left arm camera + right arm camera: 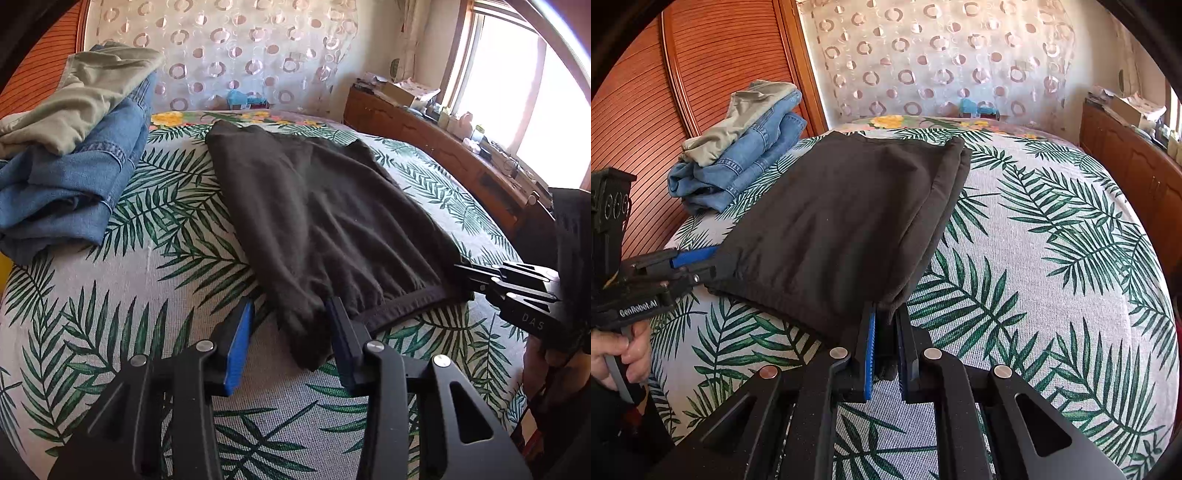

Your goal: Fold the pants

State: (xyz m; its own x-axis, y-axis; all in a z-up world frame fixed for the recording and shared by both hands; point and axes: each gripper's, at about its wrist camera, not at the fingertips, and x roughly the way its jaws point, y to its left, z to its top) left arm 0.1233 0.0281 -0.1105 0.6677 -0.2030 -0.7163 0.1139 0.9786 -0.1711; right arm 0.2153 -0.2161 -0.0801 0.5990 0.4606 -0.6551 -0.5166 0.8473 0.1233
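Left wrist view shows the dark pants [317,221] lying half-folded along the bed's [147,280] near edge; the left gripper [290,332] straddles one waistband corner, jaws partly apart, not pinching; the right gripper [884,350] clamps the other corner; next, I judge, the left must close before both lift.

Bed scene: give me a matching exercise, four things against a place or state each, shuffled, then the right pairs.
Things:
1. black pants
2. jeans
3. left gripper
4. right gripper

States:
A. clamped on a pants corner
B. stacked under a khaki garment
C. jaws apart around a pants corner
D. spread flat, mid-bed

Pairs: 1-D, 2-B, 3-C, 4-A
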